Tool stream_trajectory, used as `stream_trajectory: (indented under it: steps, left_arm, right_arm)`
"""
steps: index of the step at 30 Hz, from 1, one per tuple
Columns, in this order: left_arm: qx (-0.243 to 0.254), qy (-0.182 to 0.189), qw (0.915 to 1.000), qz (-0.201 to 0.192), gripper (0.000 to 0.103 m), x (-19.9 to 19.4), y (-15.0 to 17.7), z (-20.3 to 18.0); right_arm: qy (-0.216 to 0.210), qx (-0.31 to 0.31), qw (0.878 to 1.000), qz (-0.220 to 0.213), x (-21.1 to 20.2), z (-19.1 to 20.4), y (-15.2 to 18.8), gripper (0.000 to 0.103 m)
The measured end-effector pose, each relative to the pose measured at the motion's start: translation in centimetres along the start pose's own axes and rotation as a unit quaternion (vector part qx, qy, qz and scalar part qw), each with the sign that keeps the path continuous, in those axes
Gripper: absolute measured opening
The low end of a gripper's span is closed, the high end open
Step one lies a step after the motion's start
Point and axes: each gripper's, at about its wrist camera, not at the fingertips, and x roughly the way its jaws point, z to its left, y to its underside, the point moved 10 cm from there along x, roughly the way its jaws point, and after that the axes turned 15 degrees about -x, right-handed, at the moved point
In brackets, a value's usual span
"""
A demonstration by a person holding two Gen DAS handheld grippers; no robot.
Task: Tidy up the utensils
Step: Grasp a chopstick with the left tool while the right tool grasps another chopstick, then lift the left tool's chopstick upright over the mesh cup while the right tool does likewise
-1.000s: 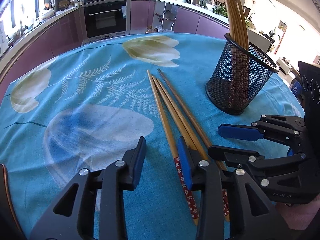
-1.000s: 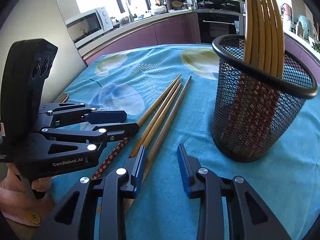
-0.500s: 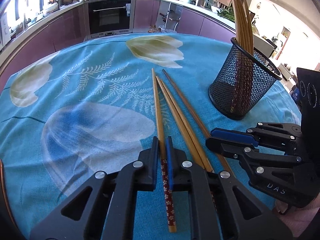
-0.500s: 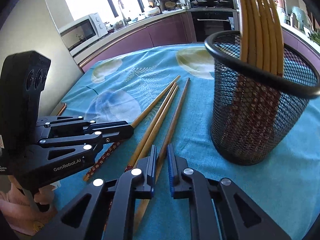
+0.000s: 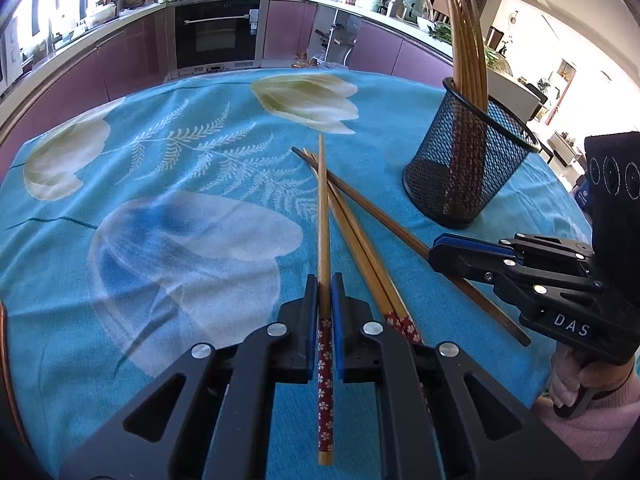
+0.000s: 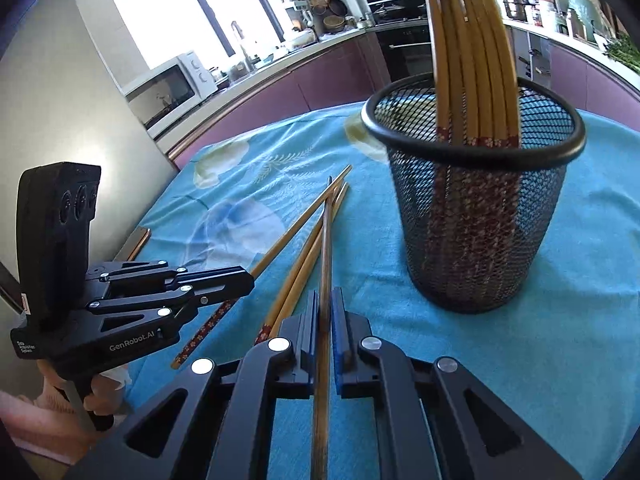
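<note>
My left gripper (image 5: 324, 296) is shut on a light wooden chopstick (image 5: 323, 216) with a red flowered end, lifted at its tip above the cloth. My right gripper (image 6: 325, 308) is shut on a darker plain chopstick (image 6: 327, 248), which in the left wrist view (image 5: 376, 216) runs under the right gripper (image 5: 434, 249). Two more flowered chopsticks (image 5: 360, 240) lie side by side between them on the blue tablecloth (image 5: 160, 240). A black mesh holder (image 6: 476, 216) with several chopsticks (image 6: 472, 48) standing in it is to the right; in the left wrist view the holder (image 5: 464, 168) stands behind the right gripper.
The round table's edge (image 5: 4, 344) is close on the left. A kitchen counter with an oven (image 5: 218, 36) curves behind the table. A hand in a pink sleeve (image 5: 584, 392) holds the right gripper's handle. A microwave (image 6: 172, 88) stands on the counter.
Both grippers went from open to shut, each closing on one chopstick. The left one's chopstick has swung away from the pair beside it, and the dark chopstick now crosses over the others' tips.
</note>
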Motion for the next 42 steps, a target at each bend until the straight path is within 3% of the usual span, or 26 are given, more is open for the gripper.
stream_trajectory:
  steps: [6, 9, 13, 22, 25, 27, 36, 42]
  left_arm:
    - [0.021, 0.004, 0.9997, 0.007, 0.010, -0.2, 0.8, -0.2]
    - [0.036, -0.006, 0.9993, 0.005, 0.017, 0.0, 0.4, -0.2]
    - [0.042, -0.007, 0.9991, 0.009, 0.018, 0.8, -0.6, -0.3]
    - [0.059, -0.010, 0.9980, 0.019, 0.018, 2.6, -2.3, -0.9]
    - [0.056, -0.014, 0.9981, 0.019, 0.015, 2.9, -2.7, -1.0]
    - [0.052, -0.018, 0.9983, 0.017, 0.009, 2.9, -2.9, -1.0]
    - [0.042, -0.002, 0.9991, -0.005, 0.007, 0.5, -3.0, -1.4]
    - [0.043, 0.029, 0.9984, -0.022, 0.007, -2.3, -3.4, -2.4]
  right_arm:
    - [-0.004, -0.006, 1.000, 0.027, 0.5, 0.1, 1.0, 0.007]
    - [0.005, -0.013, 0.999, 0.033, 0.9, 0.1, 0.7, 0.009]
    - [0.020, -0.025, 0.999, 0.034, 1.7, 0.1, 0.0, 0.014]
    - [0.044, -0.035, 0.998, 0.037, 3.5, -0.6, -1.6, 0.014]
    - [0.045, -0.027, 0.998, 0.035, 3.7, -0.8, -1.8, 0.007]
    - [0.043, -0.023, 0.998, 0.033, 3.5, -0.9, -1.8, 0.007]
    - [0.027, -0.027, 0.999, 0.006, 1.4, -0.2, -2.2, 0.006]
    - [0.015, -0.035, 0.999, -0.025, -1.4, 0.4, -2.9, 0.006]
